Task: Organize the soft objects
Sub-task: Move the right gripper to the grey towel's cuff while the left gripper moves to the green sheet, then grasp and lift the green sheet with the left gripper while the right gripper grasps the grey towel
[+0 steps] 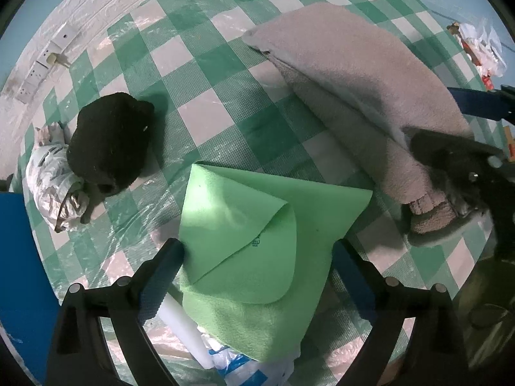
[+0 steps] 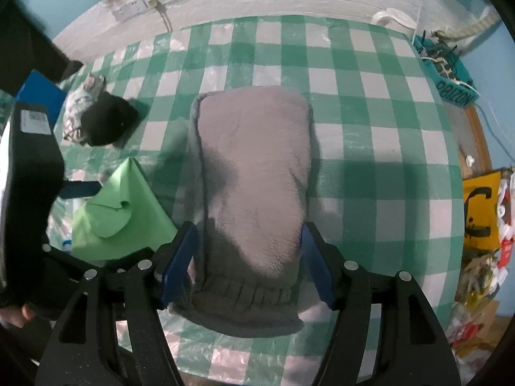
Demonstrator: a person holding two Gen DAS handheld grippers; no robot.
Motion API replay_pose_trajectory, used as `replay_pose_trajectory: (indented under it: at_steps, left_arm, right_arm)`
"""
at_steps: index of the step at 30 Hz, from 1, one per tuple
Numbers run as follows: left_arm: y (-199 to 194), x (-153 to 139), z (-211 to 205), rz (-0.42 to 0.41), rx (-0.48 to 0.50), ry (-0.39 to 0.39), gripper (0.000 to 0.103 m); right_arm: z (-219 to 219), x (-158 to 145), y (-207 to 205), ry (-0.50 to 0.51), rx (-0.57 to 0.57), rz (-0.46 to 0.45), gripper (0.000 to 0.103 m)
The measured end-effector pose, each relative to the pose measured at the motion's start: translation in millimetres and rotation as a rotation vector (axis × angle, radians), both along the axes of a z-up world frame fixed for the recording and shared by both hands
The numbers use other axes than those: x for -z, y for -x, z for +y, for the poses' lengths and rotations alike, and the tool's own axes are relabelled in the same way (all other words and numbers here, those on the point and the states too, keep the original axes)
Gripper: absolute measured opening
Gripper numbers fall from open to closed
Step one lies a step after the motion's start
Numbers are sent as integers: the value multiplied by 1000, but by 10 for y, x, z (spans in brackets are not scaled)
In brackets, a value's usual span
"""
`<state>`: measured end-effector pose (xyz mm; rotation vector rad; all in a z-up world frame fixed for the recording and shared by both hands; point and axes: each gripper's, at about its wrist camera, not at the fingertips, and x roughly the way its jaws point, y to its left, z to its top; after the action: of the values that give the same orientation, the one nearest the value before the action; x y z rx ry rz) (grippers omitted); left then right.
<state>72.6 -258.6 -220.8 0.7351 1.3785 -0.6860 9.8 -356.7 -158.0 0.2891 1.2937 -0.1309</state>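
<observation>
A folded green cloth (image 1: 257, 251) lies on the checked tablecloth (image 1: 206, 74), one corner flapped over. My left gripper (image 1: 257, 247) is open, its fingers on either side of the cloth. A folded grey fleece garment (image 2: 254, 186) lies lengthwise on the table, ribbed hem toward me. My right gripper (image 2: 248, 241) is open and straddles its near end; the blue pads stand beside the fabric. The grey garment (image 1: 354, 87) also shows in the left wrist view, with the right gripper (image 1: 460, 160) at its near end. The green cloth (image 2: 119, 206) shows in the right wrist view too.
A black knit hat (image 1: 109, 141) and a crumpled patterned bag (image 1: 54, 180) lie at the left. A white roll and a blue-white plastic bag (image 1: 238, 363) lie under the green cloth's near edge. A teal basket (image 2: 447, 64) stands at the far right corner. Wall sockets (image 2: 145, 3) are behind.
</observation>
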Motion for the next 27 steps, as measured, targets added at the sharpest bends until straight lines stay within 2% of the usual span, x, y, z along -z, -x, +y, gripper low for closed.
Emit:
replay_pose_trajectory:
  at_steps: [4, 7, 9, 11, 15, 18, 21, 22, 25, 27]
  left_arm:
    - [37, -9, 109, 16, 0, 37, 84]
    - [43, -40, 183, 15, 12, 57, 63]
    - [47, -71, 191, 8, 19, 64, 40]
    - [41, -99, 194, -2, 23, 63, 26]
    - [-6, -151, 267, -19, 14, 60, 16]
    - [18, -180, 277, -47, 29, 57, 7]
    - [74, -237, 339, -66, 42, 60, 7]
    - [97, -260, 364, -73, 43, 64, 7]
    - [163, -361, 339, -94, 37, 81, 7]
    - [157, -421, 358, -99, 26, 97, 7]
  right_arm:
    - [25, 74, -30, 20, -7, 24, 70]
    - [49, 131, -38, 34, -12, 40, 71]
    - [49, 180, -41, 38, -12, 56, 72]
    - [45, 235, -44, 24, -3, 65, 72]
    - [25, 355, -41, -17, 22, 76, 72]
    - [38, 382, -62, -3, 16, 71, 74]
    - [67, 397, -62, 11, 8, 68, 74]
    - [81, 398, -62, 14, 4, 65, 71]
    - [153, 381, -91, -15, -9, 52, 48]
    - [186, 366, -92, -22, -12, 49, 41]
